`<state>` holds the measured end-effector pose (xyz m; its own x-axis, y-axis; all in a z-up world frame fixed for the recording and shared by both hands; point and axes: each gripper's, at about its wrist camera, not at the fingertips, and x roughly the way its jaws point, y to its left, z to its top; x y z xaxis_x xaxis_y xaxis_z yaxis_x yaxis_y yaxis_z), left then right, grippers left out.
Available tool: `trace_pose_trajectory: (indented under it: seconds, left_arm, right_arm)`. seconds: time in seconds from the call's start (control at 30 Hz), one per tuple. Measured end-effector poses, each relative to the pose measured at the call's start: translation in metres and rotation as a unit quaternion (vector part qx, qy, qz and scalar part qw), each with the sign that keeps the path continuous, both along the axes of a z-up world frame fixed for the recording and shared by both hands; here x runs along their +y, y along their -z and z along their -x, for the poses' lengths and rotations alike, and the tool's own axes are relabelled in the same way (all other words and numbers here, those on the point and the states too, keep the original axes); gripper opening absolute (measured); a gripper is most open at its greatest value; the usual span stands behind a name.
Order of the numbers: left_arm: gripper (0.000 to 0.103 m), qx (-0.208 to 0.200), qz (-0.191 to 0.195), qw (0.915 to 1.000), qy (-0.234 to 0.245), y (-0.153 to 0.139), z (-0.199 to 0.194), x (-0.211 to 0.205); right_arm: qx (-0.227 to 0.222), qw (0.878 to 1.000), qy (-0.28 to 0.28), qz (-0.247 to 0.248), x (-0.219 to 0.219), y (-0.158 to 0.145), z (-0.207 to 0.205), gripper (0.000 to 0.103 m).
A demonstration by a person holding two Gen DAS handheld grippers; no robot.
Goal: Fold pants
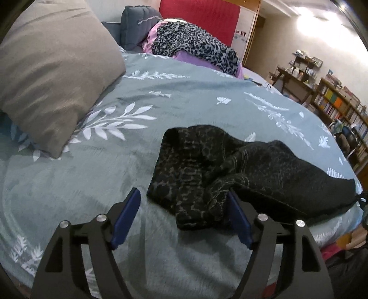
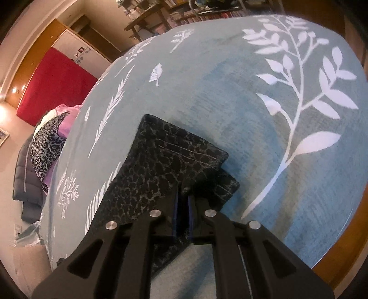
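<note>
Dark leopard-print pants (image 1: 230,170) lie bunched on a grey-green bedspread with white leaves (image 1: 92,174). My left gripper (image 1: 184,202) is open, its blue-padded fingers (image 1: 126,218) on either side of the near bunched end of the pants. In the right wrist view my right gripper (image 2: 184,197) is shut on the pants (image 2: 170,158) near the hemmed leg ends, which lie flat on the bedspread (image 2: 264,161).
A tan pillow (image 1: 50,69) rests at the left of the bed. A pile of leopard-print and purple clothes (image 1: 193,46) sits at the far end before a red headboard (image 1: 202,13). Bookshelves (image 1: 340,108) and a desk stand at the right.
</note>
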<state>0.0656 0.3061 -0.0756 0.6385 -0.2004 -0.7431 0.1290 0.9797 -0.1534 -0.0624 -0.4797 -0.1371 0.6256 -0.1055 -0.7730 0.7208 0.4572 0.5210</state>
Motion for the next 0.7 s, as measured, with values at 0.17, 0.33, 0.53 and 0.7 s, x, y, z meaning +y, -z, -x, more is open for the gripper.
trace_pose_trajectory:
  seconds: [0.17, 0.33, 0.53, 0.7]
  left_arm:
    - [0.086, 0.017, 0.009, 0.9997, -0.013, -0.005, 0.013, 0.012]
    - [0.087, 0.034, 0.055, 0.997, -0.043, -0.005, 0.018, 0.025]
    - [0.087, 0.035, 0.133, 0.9879, -0.071, -0.008, 0.02, 0.035]
    - [0.087, 0.056, 0.193, 0.978, -0.058, -0.002, 0.023, 0.027]
  right_arm:
    - [0.018, 0.999, -0.012, 0.025, 0.001, -0.005, -0.001, 0.02]
    - [0.025, 0.998, -0.024, 0.043, 0.008, -0.009, -0.012, 0.043]
    - [0.046, 0.997, -0.023, 0.065, 0.016, -0.013, -0.015, 0.049]
    - [0.066, 0.993, 0.003, 0.096, 0.024, -0.026, -0.003, 0.051]
